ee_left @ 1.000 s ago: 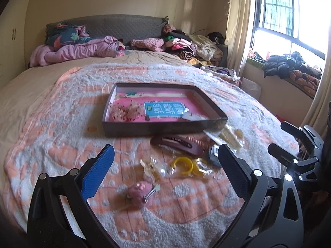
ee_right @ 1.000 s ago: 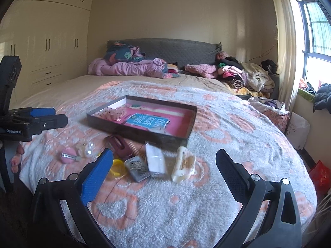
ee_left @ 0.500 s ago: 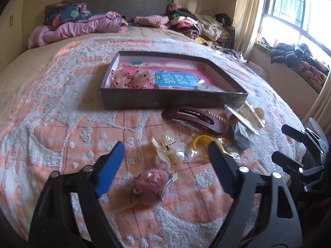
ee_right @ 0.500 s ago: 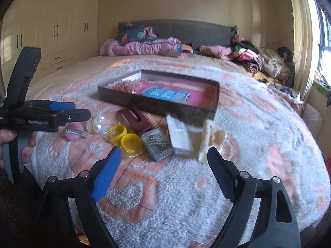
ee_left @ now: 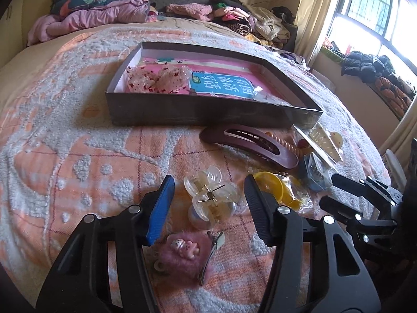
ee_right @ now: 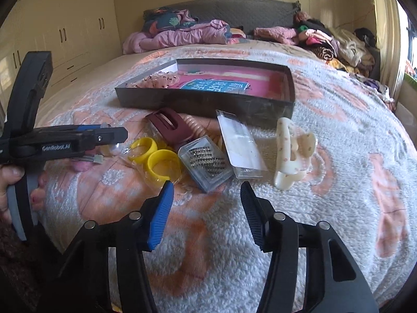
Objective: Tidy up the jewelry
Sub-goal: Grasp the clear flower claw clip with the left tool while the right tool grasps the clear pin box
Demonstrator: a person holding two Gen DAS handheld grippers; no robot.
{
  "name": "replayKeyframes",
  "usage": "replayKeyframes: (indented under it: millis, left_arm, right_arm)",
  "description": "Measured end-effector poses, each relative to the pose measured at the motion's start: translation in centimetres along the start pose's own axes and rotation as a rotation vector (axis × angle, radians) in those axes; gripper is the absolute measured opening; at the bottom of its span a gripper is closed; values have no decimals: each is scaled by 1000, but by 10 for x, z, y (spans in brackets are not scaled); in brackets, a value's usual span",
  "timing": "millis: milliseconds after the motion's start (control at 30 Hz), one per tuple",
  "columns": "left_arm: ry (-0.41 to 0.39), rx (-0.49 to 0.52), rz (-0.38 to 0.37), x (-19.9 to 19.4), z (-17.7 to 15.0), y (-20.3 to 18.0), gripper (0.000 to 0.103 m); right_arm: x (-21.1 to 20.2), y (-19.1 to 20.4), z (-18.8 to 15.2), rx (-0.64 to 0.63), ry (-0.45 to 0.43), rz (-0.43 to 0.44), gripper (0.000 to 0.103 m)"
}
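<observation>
Distance to the clutter has shrunk: my left gripper (ee_left: 208, 195), jaws apart, now brackets the clear claw clip (ee_left: 208, 198), while my right gripper (ee_right: 204, 203) hangs open, empty.

Left wrist view: low, close before shallow dark cardboard box with pink lining (ee_left: 208, 109), facing headboard. Right wrist view: further right, same box (ee_right: 208, 101) shared, angled left.

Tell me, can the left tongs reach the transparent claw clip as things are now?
Probably yes. The left tongs are open, with the transparent claw clip lying between the fingers on the blanket; nothing covers it. The pink fluffy clip lies nearer, below.
</observation>
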State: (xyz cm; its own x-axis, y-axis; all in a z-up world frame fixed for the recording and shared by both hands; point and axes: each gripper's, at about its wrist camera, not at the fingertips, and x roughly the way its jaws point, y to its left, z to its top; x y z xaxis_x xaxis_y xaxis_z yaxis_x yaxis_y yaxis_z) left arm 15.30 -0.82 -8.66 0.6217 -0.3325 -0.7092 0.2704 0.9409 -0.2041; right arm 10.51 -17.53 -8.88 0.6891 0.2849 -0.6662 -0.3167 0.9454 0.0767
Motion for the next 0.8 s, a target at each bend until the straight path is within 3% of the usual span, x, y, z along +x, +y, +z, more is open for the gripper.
replayKeyframes:
  millis: [100, 367, 600, 800]
  left_arm:
    - [6, -7, -12, 2, -1, 2, 32]
    - [-10, -20, -32, -3, 0, 8, 32]
    - [-64, -32, -21, -21, 8, 13, 32]
    - [-94, -44, -24, -31, 14, 17, 32]
  right_arm:
    - [7, -2, 5, 16, 6, 6, 50]
    - [21, -5, 16, 43, 9, 20, 50]
    - [15, 7, 22, -1, -24, 35, 33]
    - [9, 19, 27, -58, -55, 40, 33]
